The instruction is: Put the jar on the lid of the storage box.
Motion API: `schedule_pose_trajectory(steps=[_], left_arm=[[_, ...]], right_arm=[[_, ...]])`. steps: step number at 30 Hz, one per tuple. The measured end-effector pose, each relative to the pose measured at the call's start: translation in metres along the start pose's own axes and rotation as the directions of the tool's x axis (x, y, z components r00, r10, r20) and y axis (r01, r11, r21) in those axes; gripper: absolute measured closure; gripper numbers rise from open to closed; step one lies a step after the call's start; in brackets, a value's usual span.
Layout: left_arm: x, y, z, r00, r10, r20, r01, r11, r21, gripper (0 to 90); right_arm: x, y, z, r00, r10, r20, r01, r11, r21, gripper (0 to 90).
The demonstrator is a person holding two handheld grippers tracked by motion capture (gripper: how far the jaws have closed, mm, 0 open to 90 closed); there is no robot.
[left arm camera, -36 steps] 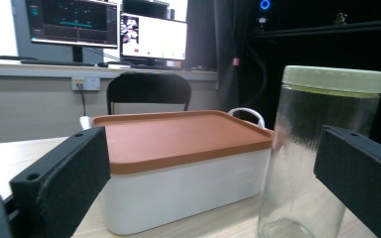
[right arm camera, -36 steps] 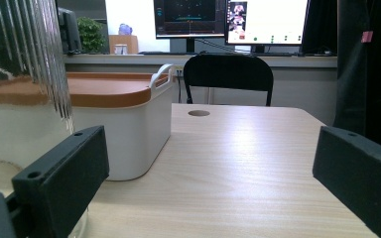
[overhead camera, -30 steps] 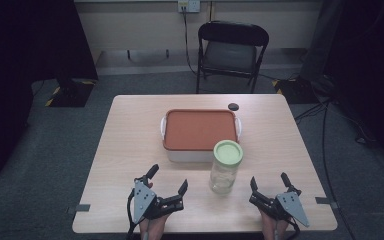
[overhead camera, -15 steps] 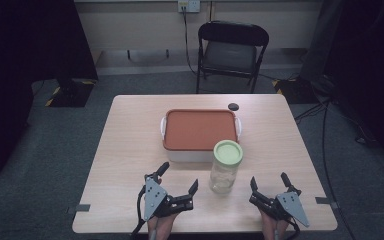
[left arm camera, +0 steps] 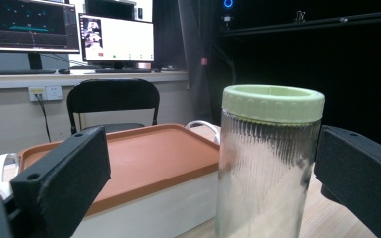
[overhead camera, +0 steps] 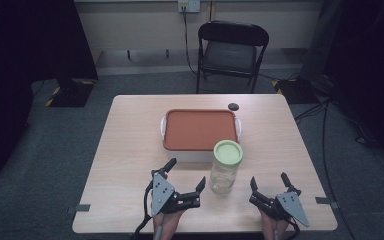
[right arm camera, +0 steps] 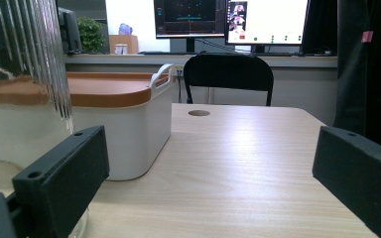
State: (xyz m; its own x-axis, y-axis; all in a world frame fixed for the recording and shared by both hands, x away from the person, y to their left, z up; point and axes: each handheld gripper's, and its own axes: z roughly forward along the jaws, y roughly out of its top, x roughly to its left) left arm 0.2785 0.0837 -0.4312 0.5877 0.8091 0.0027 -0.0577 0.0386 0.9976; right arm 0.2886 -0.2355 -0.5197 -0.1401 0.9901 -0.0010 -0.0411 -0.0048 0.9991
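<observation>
A ribbed glass jar with a pale green screw lid stands upright near the front of the table, just in front of a white box with an orange lid. My left gripper is open at the jar's left, angled toward it; in the left gripper view the jar stands between the jaws, closer to the right one. My right gripper is open at the jar's right, resting low at the table's front edge. The jar's glass wall shows at the far left of the right gripper view.
The wooden table has a small dark round mark behind the box. A black folding chair stands beyond the far edge. Monitors sit on a bench at the back wall. Cables run across the floor at the right.
My left gripper has moved right and turned toward the jar. The right gripper, the jar and the box have stayed put.
</observation>
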Motion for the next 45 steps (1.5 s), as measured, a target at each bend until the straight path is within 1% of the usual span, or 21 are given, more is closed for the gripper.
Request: schedule_pose_trajectory(steps=[4,13,18,28,30,33,35,36,39,42,45], left_arm=[[-0.002,0.003,0.003,0.9999,0.013,0.006,-0.013,0.9999,-0.004,0.6],[-0.004,0.007,0.008,0.9999,0.011,0.008,-0.01,0.9998,-0.015,0.6],[-0.005,0.009,0.013,0.9996,0.02,0.02,-0.02,0.9997,-0.012,0.6],[-0.004,0.014,0.023,0.9994,0.016,0.029,-0.016,0.9998,-0.009,0.6],[-0.004,0.015,0.026,0.9993,0.012,0.037,-0.012,0.9999,-0.005,0.6],[-0.006,0.019,0.029,0.9978,0.025,0.061,-0.023,0.9992,-0.032,0.3],[-0.006,0.02,0.031,0.9972,0.024,0.071,-0.021,0.999,-0.038,0.3],[-0.007,0.02,0.032,0.9969,0.022,0.076,-0.019,0.9991,-0.038,0.3],[-0.008,0.02,0.037,0.9961,0.019,0.086,-0.018,0.9997,-0.016,0.3],[-0.012,0.02,0.041,0.9954,0.022,0.093,-0.021,0.9997,-0.01,0.3],[-0.016,0.02,0.045,0.9938,0.041,0.104,-0.04,0.9992,-0.003,0.3]], right_arm=[[0.0,0.0,0.0,1.0,0.0,0.005,0.0,1.0,0.0,0.2],[0.0,0.0,0.0,1.0,0.0,-0.001,0.0,1.0,-0.001,0.3],[0.0,0.0,0.0,1.0,-0.001,-0.002,0.001,1.0,0.0,0.2],[0.0,0.0,0.0,1.0,0.0,-0.001,0.0,1.0,0.0,0.3],[0.0,0.0,0.0,1.0,0.0,-0.001,0.0,1.0,0.001,0.3],[0.0,0.0,0.0,1.0,0.0,-0.001,0.0,1.0,0.001,0.2],[0.0,0.0,0.0,1.0,-0.001,-0.002,0.001,1.0,0.001,0.3],[0.0,0.0,0.0,1.0,-0.001,-0.002,0.001,1.0,0.001,0.2],[0.0,0.0,0.0,1.0,-0.002,-0.001,0.002,1.0,0.003,0.3],[0.0,0.0,0.0,1.0,-0.001,-0.001,0.001,1.0,0.001,0.2],[0.0,0.0,0.0,1.0,-0.001,-0.001,0.001,1.0,0.001,0.3]])
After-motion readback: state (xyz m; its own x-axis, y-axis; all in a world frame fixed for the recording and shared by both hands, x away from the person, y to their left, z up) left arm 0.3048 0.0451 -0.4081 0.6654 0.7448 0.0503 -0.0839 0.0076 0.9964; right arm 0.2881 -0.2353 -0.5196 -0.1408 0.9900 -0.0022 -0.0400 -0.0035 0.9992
